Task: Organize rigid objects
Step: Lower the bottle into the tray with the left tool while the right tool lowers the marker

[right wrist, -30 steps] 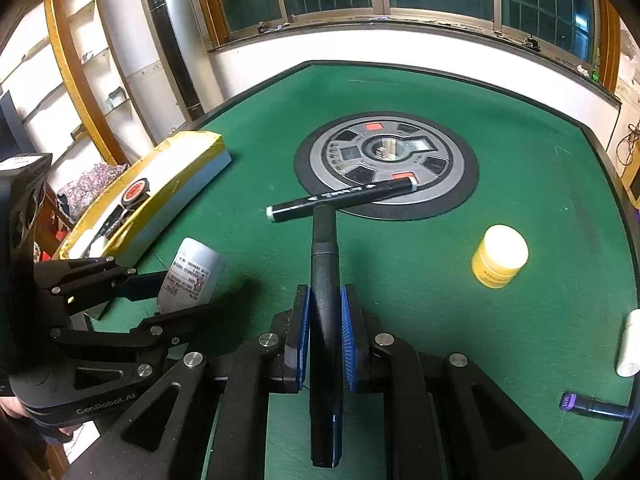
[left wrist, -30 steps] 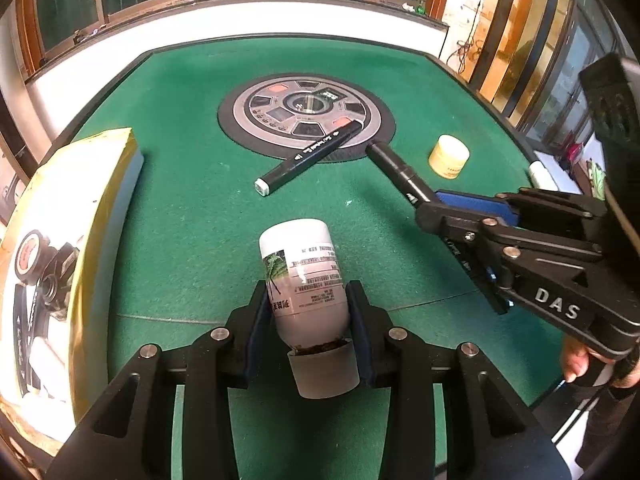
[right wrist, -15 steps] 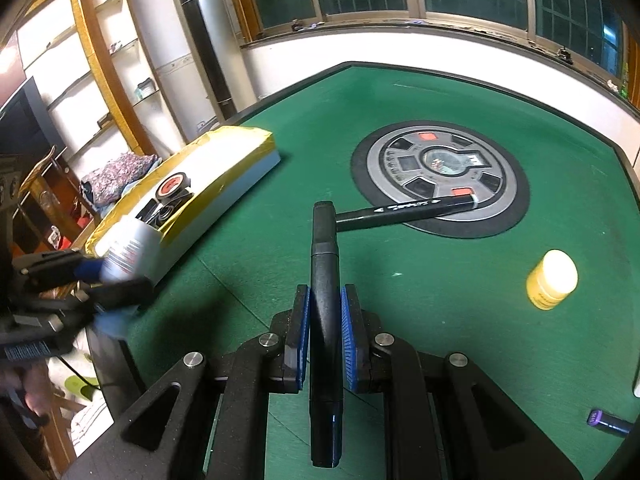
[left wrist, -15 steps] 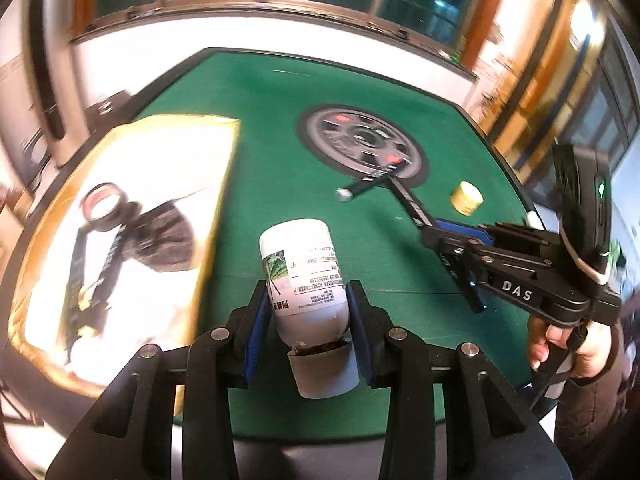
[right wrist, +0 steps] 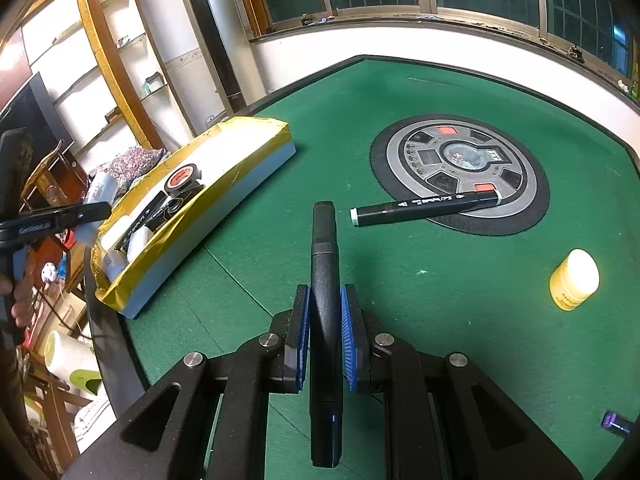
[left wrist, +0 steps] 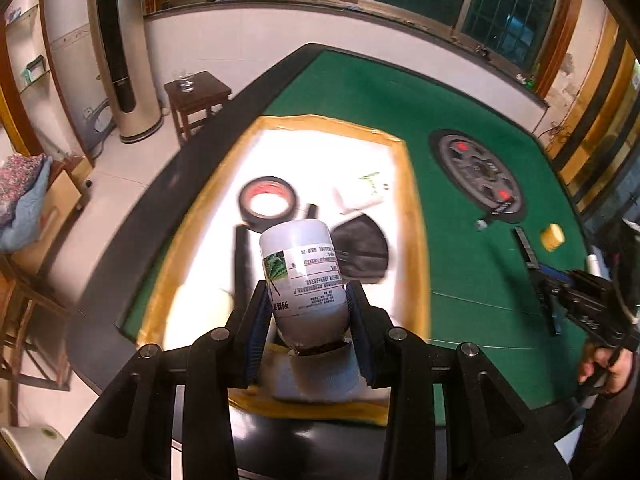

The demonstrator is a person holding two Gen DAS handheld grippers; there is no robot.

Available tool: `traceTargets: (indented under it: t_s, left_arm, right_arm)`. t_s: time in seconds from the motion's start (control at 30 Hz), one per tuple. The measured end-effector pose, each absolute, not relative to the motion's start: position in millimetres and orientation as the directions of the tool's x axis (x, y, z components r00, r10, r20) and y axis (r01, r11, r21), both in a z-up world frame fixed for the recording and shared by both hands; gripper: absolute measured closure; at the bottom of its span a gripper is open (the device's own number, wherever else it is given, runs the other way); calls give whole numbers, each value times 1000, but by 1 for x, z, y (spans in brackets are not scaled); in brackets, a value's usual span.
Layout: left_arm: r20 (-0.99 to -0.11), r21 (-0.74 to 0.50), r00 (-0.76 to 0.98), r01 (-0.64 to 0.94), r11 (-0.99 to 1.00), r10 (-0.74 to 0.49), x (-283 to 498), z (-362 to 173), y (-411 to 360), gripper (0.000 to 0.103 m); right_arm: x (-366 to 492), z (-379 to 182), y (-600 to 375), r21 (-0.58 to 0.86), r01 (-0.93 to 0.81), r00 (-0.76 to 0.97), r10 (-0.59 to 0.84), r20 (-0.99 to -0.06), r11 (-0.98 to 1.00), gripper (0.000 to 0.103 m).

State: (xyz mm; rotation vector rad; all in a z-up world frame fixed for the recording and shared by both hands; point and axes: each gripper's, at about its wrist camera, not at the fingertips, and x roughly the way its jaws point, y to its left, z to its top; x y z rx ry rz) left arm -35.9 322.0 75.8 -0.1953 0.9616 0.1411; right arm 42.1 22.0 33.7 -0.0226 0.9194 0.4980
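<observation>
Bottle (left wrist: 306, 276), white and labelled, is clamped between the left gripper's (left wrist: 308, 312) blue pads, above the yellow-edged tray (left wrist: 416, 216) at the table's left. Right gripper (right wrist: 325, 320) is clamped on one black marker (right wrist: 325, 280). On the green felt (right wrist: 400, 80): one black marker (right wrist: 426, 205), one yellow jar (right wrist: 575, 280).

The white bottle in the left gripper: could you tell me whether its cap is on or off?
On. The white bottle is clamped in the left gripper with its ribbed cap fitted at the near end, over the yellow-rimmed tray.
</observation>
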Motion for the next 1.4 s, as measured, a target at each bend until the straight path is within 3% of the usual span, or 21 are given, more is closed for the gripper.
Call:
traceTargets:
  t_s: [0.4, 0.7, 1.1, 1.4]
  left_arm:
    - [-868, -4, 486, -211, 977, 102, -3, 41, 371, 69]
    - [-874, -23, 481, -190, 981, 72, 9, 28, 381, 70]
    - [-873, -8, 481, -181, 983, 81, 27, 26, 382, 71]
    - [-876, -48, 481, -187, 981, 49, 34, 26, 387, 71]
  right_arm:
    - [49, 46, 66, 183, -480, 484, 432, -761, 858, 90]
    - [65, 53, 119, 178, -536, 454, 460, -763, 825, 89]
    - [131, 48, 214, 273, -593, 328, 537, -777, 757, 89]
    - [180, 19, 256, 401, -498, 209, 555, -805, 769, 89]
